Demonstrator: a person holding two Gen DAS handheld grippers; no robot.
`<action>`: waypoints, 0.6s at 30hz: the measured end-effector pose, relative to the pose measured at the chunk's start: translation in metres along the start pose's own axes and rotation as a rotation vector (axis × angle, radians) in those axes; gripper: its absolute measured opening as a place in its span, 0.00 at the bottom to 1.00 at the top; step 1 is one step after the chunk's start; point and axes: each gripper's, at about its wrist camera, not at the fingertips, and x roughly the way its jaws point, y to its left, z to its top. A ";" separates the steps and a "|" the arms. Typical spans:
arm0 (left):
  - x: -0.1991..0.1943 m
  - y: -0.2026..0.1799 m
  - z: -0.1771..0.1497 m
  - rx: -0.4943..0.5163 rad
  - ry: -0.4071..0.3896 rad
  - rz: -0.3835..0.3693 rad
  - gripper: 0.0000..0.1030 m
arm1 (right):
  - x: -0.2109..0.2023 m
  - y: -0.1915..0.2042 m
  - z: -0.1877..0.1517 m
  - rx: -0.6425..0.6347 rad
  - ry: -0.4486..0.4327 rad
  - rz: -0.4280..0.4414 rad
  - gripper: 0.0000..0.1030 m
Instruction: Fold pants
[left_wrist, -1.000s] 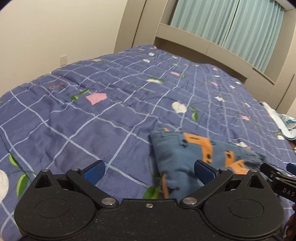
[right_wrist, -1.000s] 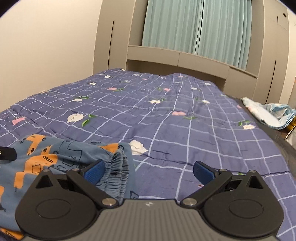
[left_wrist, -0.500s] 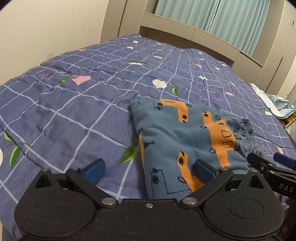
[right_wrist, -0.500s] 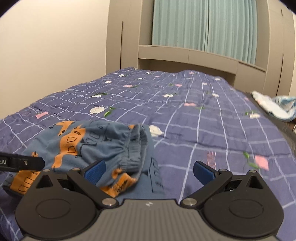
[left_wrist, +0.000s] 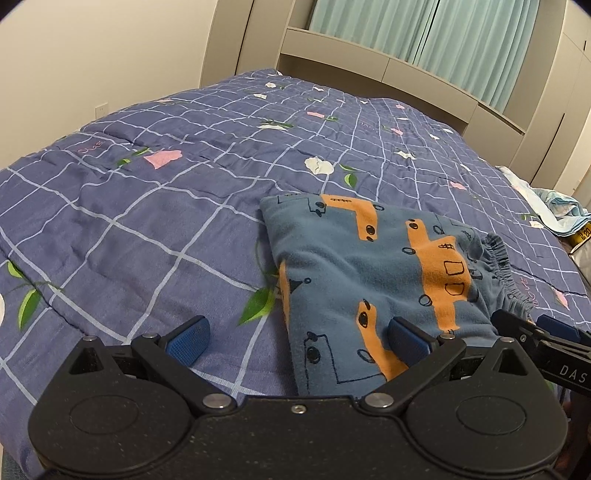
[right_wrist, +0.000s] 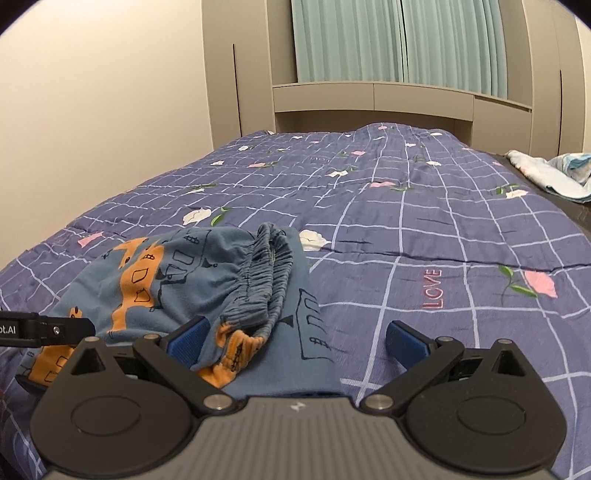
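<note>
The blue pants with orange print (left_wrist: 369, 266) lie folded in a compact stack on the purple checked bedspread (left_wrist: 147, 221). Their elastic waistband (right_wrist: 269, 273) is bunched at the right end. My left gripper (left_wrist: 297, 338) is open and empty above the stack's near left edge. My right gripper (right_wrist: 295, 338) is open and empty above the stack's near right corner. Its fingers also show at the right edge of the left wrist view (left_wrist: 546, 332). The left gripper's finger shows at the left of the right wrist view (right_wrist: 48, 326).
The bedspread (right_wrist: 424, 221) runs back to a beige headboard shelf (right_wrist: 373, 98) with teal curtains (right_wrist: 399, 40) behind. A light blue and white cloth (right_wrist: 550, 173) lies off the bed's right side. A cream wall (left_wrist: 92, 55) stands to the left.
Both grippers have pulled back toward the near edge and risen a little. The pants stay folded on the bed, and more of the stack is in view now.
</note>
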 end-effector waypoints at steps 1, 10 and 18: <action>0.000 0.000 0.000 0.000 -0.001 0.000 0.99 | 0.001 0.000 0.000 0.005 0.001 0.002 1.00; 0.000 0.000 -0.001 0.001 0.000 0.001 1.00 | 0.001 0.001 -0.001 0.010 0.002 0.002 1.00; 0.000 0.000 -0.002 0.002 -0.005 0.001 1.00 | 0.002 0.001 -0.001 0.016 0.004 0.004 1.00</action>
